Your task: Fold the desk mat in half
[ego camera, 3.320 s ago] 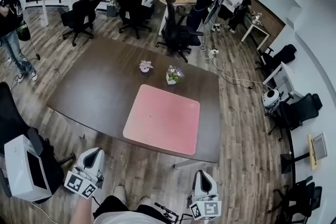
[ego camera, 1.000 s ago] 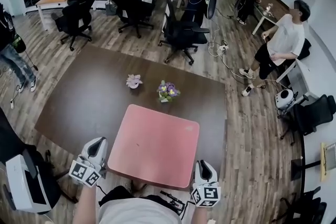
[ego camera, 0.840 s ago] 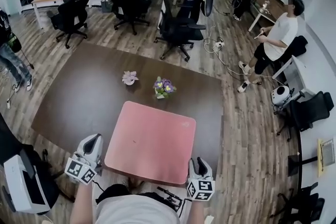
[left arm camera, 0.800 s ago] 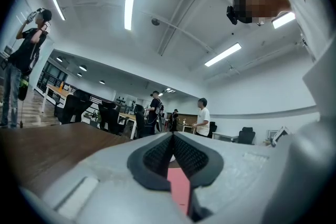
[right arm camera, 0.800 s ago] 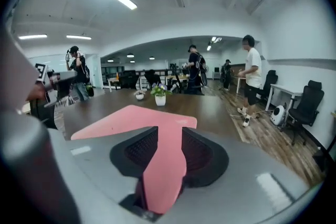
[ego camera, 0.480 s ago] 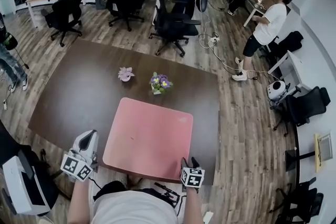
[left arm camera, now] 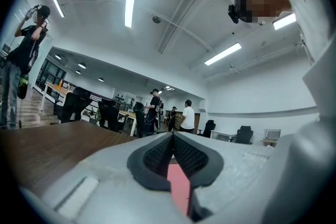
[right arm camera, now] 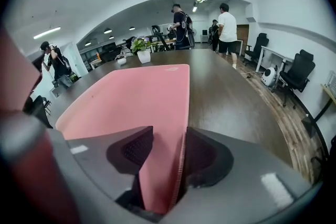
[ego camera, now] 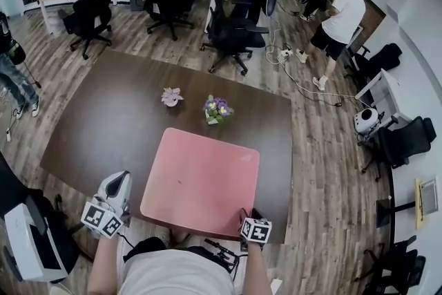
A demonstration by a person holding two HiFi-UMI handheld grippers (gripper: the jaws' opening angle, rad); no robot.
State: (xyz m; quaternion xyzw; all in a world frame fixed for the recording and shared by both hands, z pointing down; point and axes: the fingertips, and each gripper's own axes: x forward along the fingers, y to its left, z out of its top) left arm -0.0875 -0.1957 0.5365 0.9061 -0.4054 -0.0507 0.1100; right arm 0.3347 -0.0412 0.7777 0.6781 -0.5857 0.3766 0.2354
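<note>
Bright ceiling strip lights [left arm camera: 131, 2], soft shadows, fisheye bending, dark blurred corners

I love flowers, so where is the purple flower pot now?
The purple flower pot sits on the table in the head view, just past the pink mat, right of the pink flowers.

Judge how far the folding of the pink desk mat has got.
Done: nothing; the desk mat lies flat, unfolded, on the table. In hand: the right hand-held gripper, jaws opening, has the mat's near right corner between them. To do: the left hand-held gripper, shut, must take its corner, then fold.
</note>
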